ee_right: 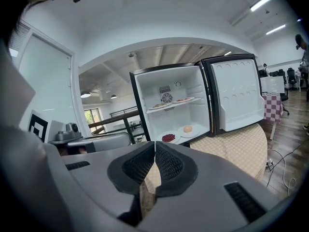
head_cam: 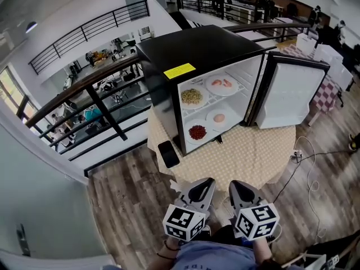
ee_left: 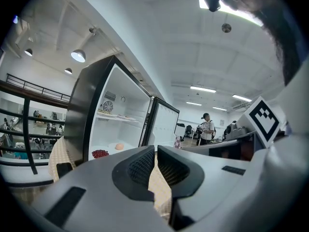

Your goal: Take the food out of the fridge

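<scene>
Food [head_cam: 192,96] sits on plates [head_cam: 209,121] inside the open fridge [head_cam: 197,46] at the frame's centre, on the tabletop [head_cam: 247,151]. Low in the frame, the left claw [head_cam: 208,181] and right claw [head_cam: 234,184] are pinched shut, empty.

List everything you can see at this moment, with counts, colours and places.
fridge: one, black with a white inside, on the table, door open
table: one, round, beige checked cloth
plates: four, white, inside the fridge
yellow food: one plate, upper shelf, left
pink food: one plate, upper shelf, right
red food: one plate, fridge floor, left
pale orange piece: one, fridge floor, right
phone: one, black, on the table at the fridge's left corner
sticker: one, yellow, fridge top
railing: black, behind the table
left claw: grey, shut, empty
right claw: grey, shut, empty
</scene>
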